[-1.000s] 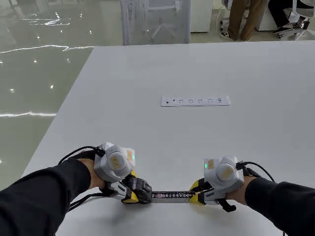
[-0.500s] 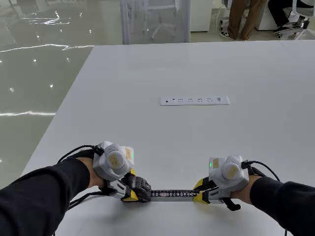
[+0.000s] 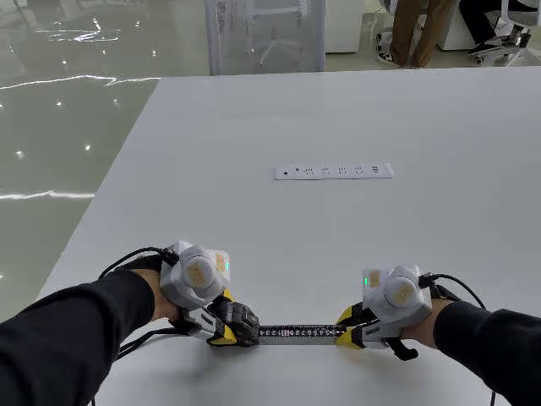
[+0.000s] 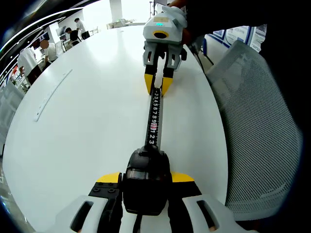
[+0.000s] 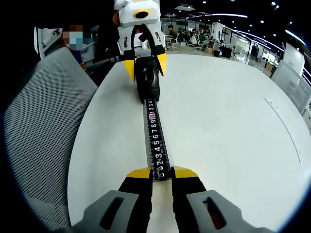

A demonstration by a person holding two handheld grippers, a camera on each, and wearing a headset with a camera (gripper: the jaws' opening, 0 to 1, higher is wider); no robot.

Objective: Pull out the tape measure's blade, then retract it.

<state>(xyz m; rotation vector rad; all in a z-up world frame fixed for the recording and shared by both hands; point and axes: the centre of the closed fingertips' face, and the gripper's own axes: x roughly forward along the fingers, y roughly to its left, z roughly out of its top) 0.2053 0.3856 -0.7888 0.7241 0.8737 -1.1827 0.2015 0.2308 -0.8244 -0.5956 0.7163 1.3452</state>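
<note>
Clamped on the tape measure (image 4: 146, 182) with the left gripper (image 4: 146, 177), pinched at the end of the blade (image 5: 155, 131) with the right gripper (image 5: 160, 172); best drawn apart straight, level and unhurried.

Across the last 1 second the right gripper (image 3: 348, 336), jaws pinched on the tip of the blade (image 3: 300, 333), slides a little farther to the right, away from the black case (image 3: 238, 324). The stretch of blade drawn out between them is now slightly longer than before, and the right sleeve (image 3: 490, 342) shifts outward with it.
</note>
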